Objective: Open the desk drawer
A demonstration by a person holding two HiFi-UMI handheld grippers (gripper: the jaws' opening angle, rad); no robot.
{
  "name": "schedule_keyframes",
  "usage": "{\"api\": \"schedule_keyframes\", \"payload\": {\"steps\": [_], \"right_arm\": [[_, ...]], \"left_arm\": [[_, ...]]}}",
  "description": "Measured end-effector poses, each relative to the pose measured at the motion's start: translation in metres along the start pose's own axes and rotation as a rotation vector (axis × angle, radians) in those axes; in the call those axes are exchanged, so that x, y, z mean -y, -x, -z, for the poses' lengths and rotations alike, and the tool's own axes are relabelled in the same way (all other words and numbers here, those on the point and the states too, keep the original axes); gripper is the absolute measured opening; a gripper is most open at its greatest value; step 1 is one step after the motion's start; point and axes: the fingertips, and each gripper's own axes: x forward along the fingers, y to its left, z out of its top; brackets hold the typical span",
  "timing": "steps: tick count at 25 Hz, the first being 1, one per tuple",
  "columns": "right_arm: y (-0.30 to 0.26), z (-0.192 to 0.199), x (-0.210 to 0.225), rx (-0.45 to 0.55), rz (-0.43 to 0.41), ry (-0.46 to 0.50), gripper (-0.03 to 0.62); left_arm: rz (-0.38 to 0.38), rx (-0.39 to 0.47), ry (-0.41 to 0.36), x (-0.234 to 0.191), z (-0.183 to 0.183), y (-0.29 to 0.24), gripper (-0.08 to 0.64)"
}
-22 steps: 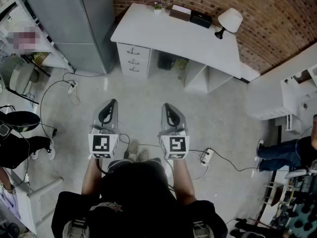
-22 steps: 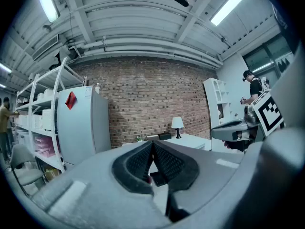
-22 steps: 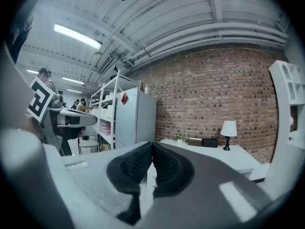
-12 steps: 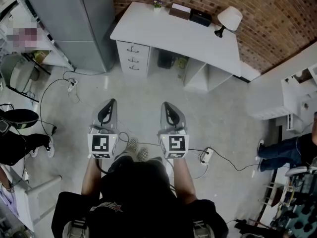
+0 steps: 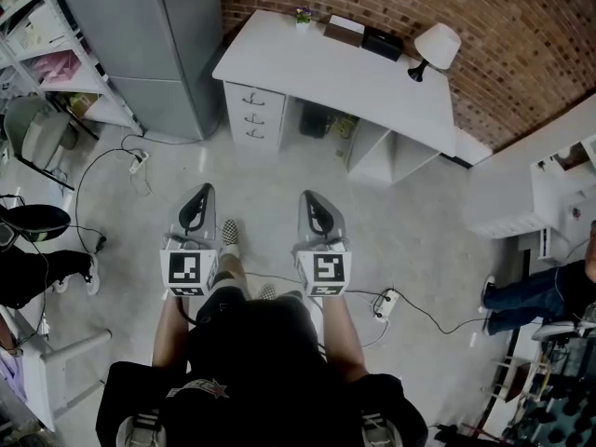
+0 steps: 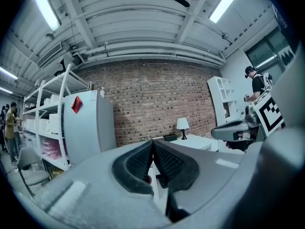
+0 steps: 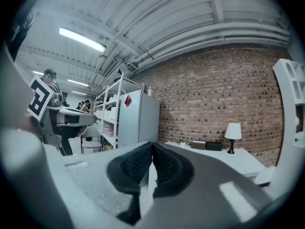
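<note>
The white desk (image 5: 335,63) stands against the brick wall, far ahead of both grippers. Its stack of three shut drawers (image 5: 253,115) sits under the left end. My left gripper (image 5: 199,196) and right gripper (image 5: 314,199) are held side by side over the floor, pointing at the desk, well short of it. In the left gripper view the left gripper (image 6: 152,144) has its pads pressed together with nothing between them. The right gripper (image 7: 152,147) shows the same in its own view, with the desk (image 7: 238,157) beyond it.
A tall grey cabinet (image 5: 158,45) stands left of the desk, a shelving rack (image 5: 56,63) further left. A lamp (image 5: 436,45) and boxes (image 5: 363,33) sit on the desk. Cables and a power strip (image 5: 386,301) lie on the floor. Another person's legs (image 5: 526,291) are at right.
The person has stepped forward: one shoe now shows ahead between the grippers. Both grippers stay shut and level, and the view has shifted slightly.
</note>
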Motion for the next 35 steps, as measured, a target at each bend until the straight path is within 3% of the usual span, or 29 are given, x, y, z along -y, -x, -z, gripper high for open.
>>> {"api": "schedule_keyframes", "payload": {"steps": [5, 11, 23, 35], "right_arm": [[-0.030, -0.002, 0.002, 0.011, 0.002, -0.001, 0.005], [-0.098, -0.004, 0.003, 0.011, 0.028, -0.011, 0.005], [-0.243, -0.009, -0.010, -0.038, 0.091, -0.057, 0.005], [-0.360, 0.011, -0.024, -0.081, 0.154, -0.059, 0.005]], "left_arm": [[-0.028, 0.008, 0.020, -0.028, 0.004, -0.024, 0.011], [-0.010, -0.007, 0.015, -0.075, 0.018, -0.078, 0.011], [0.096, -0.051, 0.031, -0.170, 0.035, -0.199, 0.011], [0.204, -0.057, 0.026, -0.234, 0.070, -0.294, 0.011]]}}
